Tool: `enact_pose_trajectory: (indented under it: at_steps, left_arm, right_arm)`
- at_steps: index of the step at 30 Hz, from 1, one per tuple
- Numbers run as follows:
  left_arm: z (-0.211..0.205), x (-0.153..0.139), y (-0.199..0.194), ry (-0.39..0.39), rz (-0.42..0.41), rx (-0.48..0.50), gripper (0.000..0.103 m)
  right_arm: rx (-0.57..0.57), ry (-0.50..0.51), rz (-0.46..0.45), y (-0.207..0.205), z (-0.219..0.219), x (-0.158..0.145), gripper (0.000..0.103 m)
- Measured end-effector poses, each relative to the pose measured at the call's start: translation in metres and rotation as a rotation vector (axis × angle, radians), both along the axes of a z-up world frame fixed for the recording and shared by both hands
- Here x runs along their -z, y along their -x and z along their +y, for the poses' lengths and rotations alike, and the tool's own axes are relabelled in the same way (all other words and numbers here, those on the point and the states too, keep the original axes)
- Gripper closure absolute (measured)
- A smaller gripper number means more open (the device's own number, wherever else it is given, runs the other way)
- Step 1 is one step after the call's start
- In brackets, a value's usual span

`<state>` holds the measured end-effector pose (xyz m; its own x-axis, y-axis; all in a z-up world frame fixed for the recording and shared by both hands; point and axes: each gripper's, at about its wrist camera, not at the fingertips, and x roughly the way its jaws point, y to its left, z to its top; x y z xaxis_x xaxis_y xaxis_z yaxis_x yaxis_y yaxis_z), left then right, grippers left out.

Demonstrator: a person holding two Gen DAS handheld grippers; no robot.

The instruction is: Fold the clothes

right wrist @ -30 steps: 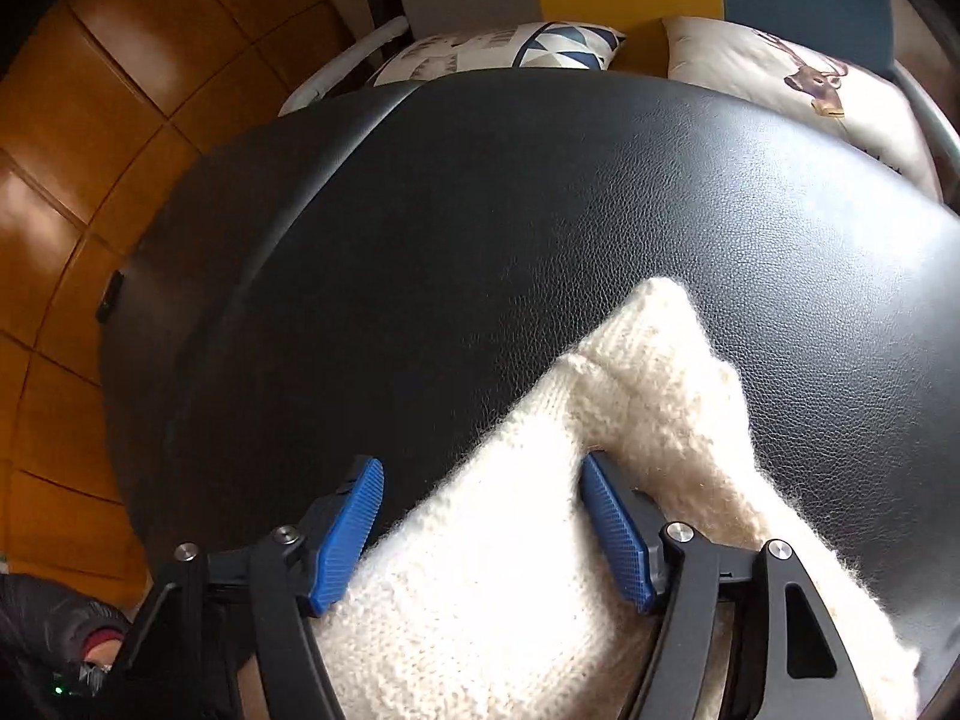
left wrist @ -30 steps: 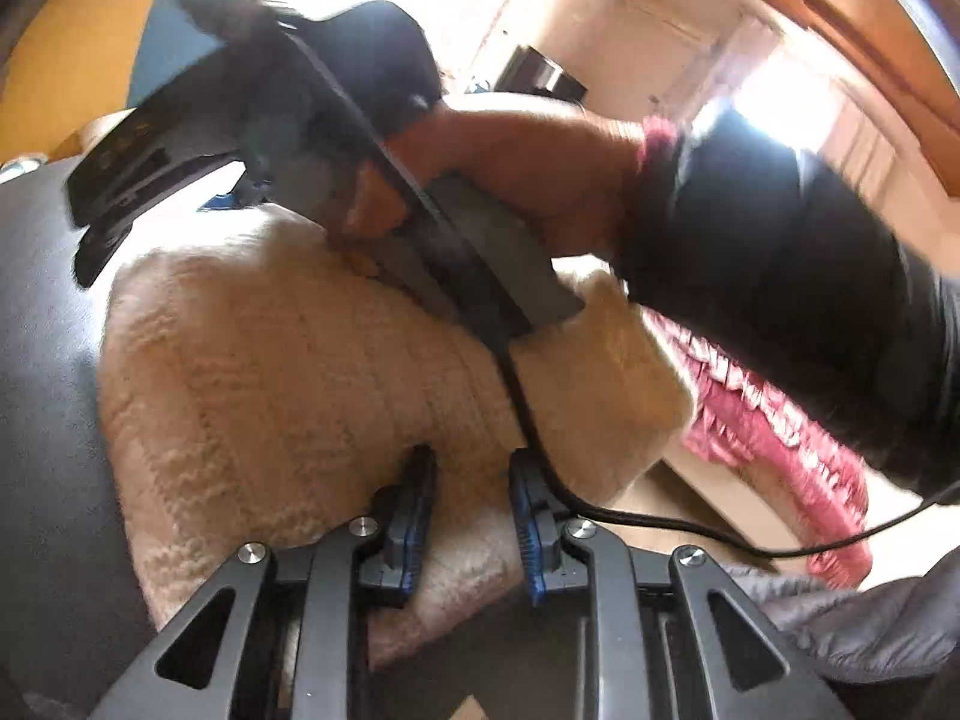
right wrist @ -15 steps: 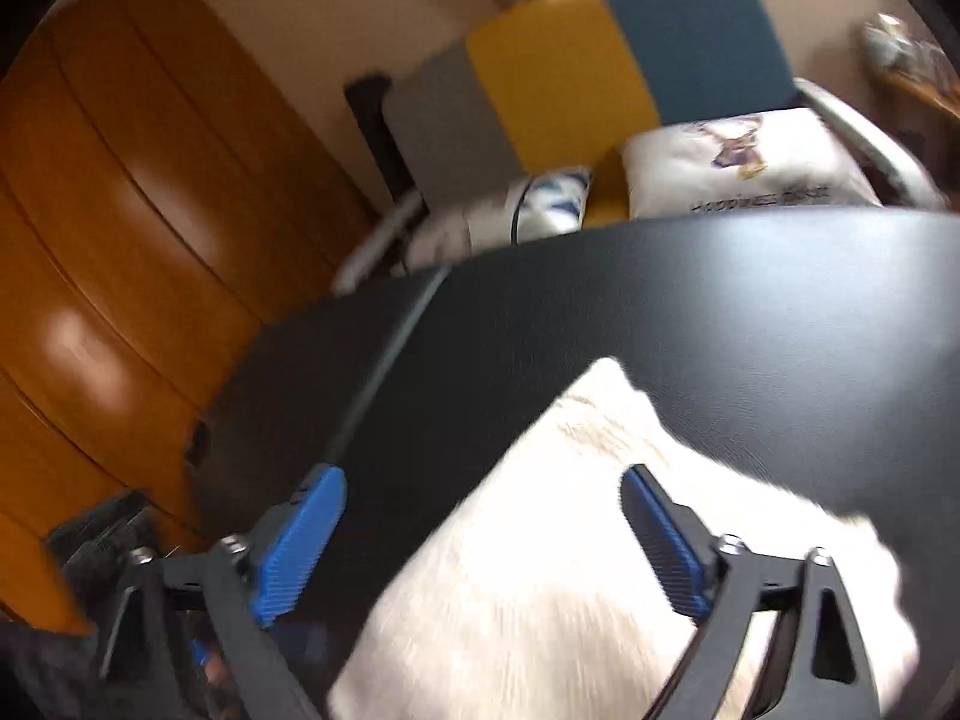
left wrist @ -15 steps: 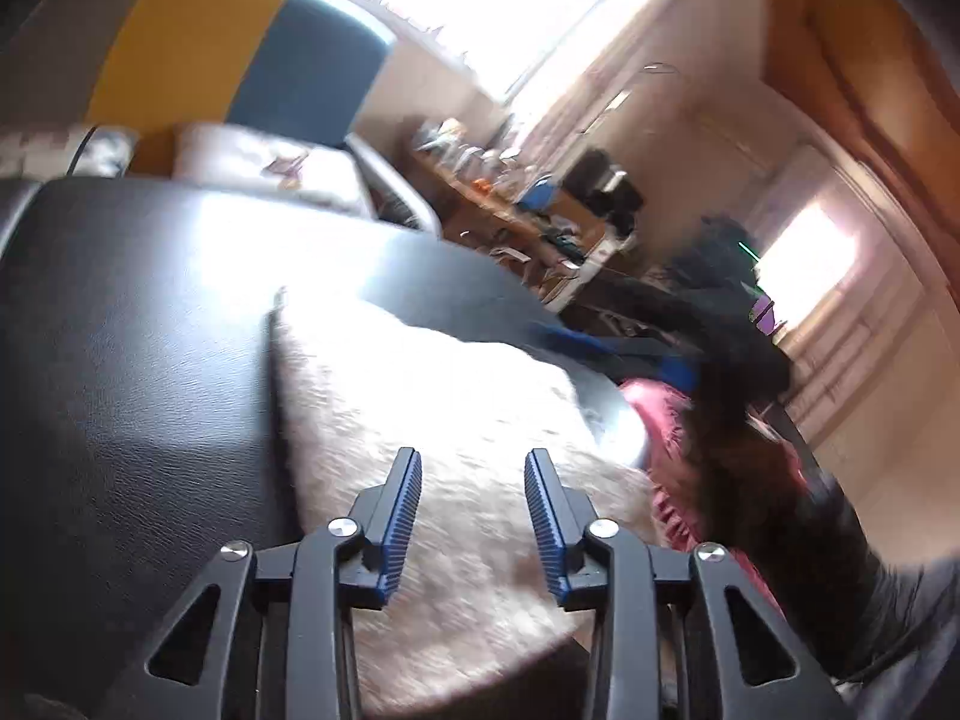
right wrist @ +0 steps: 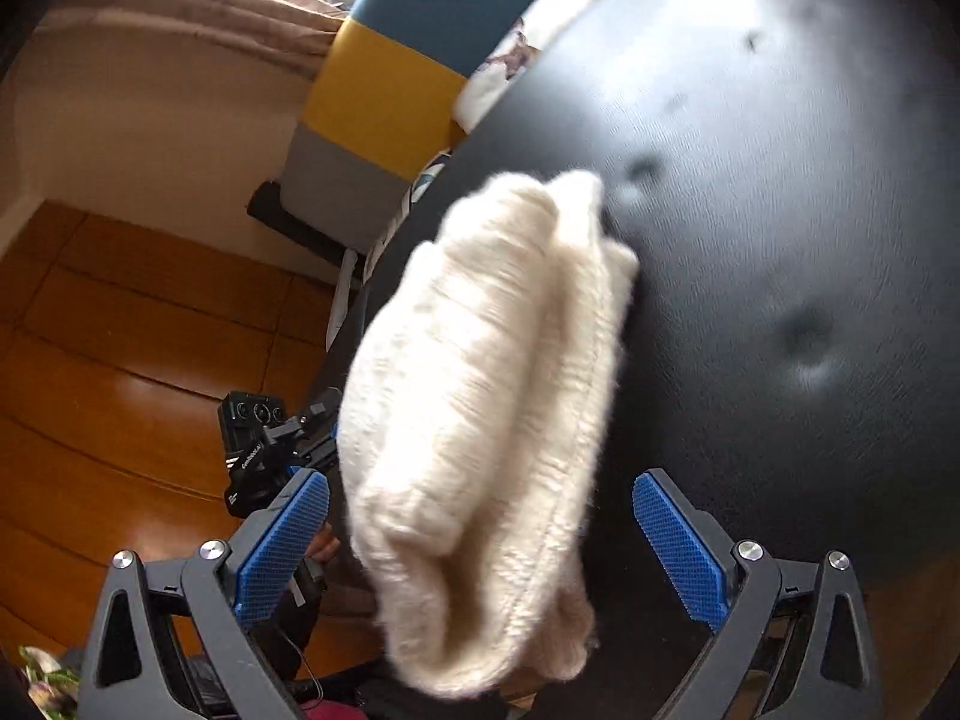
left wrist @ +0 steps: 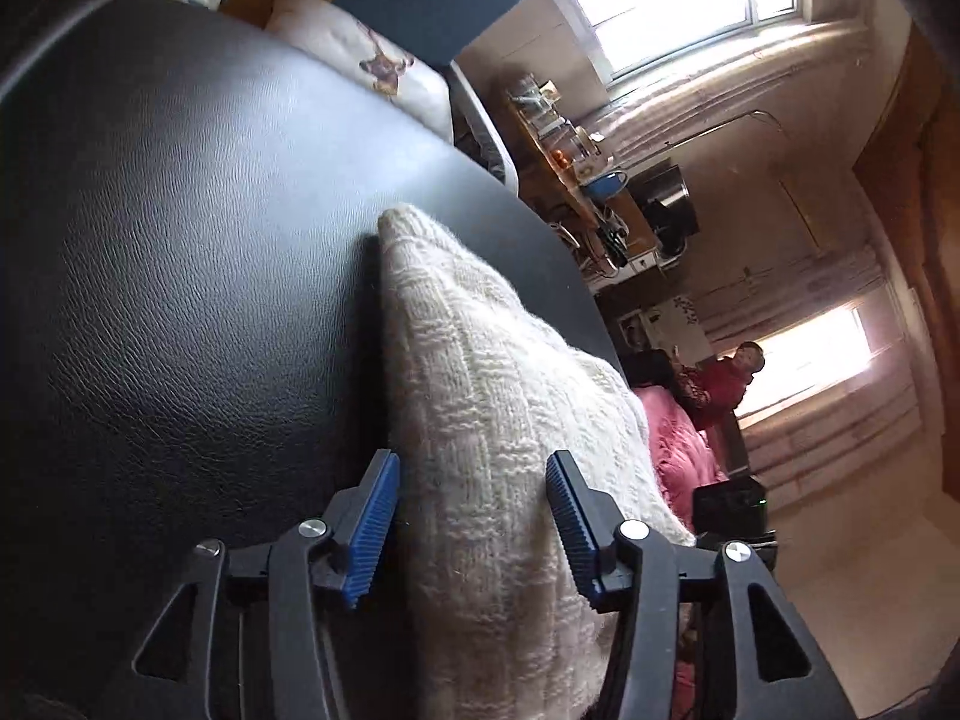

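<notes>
1. Sweater (left wrist: 498,450) is a cream, chunky knit with a basket-weave texture, folded into a thick, puffy bundle. From my right wrist camera I see it (right wrist: 486,420) as stacked fuzzy layers with rounded fold edges, somewhat blurred.

2. Nearest to me in the left view, my left gripper (left wrist: 474,516) has its jaws spread; they have just been opening. The bundle's near end lies between the blue pads, and I cannot tell whether the left pad touches its edge. The right pad sits over the knit without pinching it.

3. In the right view, my right gripper (right wrist: 480,540) stands wide apart, having just opened too. The near end of the sweater lies between the pads with clear gaps on both sides.

4. The bundle rests on the black leather surface (left wrist: 180,270). In the left view, its long axis runs from about 6 o'clock at the pads up towards 11 o'clock, narrowing to a far corner. In the right view, it runs from 6 o'clock towards 1 o'clock.

5. Past it at 3 o'clock in the left view lies a pink garment (left wrist: 678,444), just beyond the surface's edge.

6. Farthest, at 12 o'clock, stands a deer-print cushion (left wrist: 372,66) against a blue and yellow backrest (right wrist: 414,60).
</notes>
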<state>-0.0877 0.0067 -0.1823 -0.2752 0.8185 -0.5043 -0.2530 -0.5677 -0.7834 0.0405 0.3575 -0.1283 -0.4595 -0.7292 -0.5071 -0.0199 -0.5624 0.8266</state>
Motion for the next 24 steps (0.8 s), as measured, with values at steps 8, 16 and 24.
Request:
enact_pose_trajectory:
  at_steps: [8,16,24]
  left_arm:
    - [0.039,-0.014,-0.003,0.127,0.084,0.091,0.036]
    - [0.055,-0.026,-0.014,0.229,0.180,0.102,0.044]
    - [0.057,-0.031,-0.020,0.276,0.215,0.077,0.044]
  right_arm:
    - [-0.128,-0.089,0.009,0.020,-0.048,0.008,0.000]
    - [-0.214,-0.508,0.047,0.019,-0.104,-0.012,0.000]
    - [-0.153,-0.506,0.096,0.010,-0.092,-0.018,0.000]
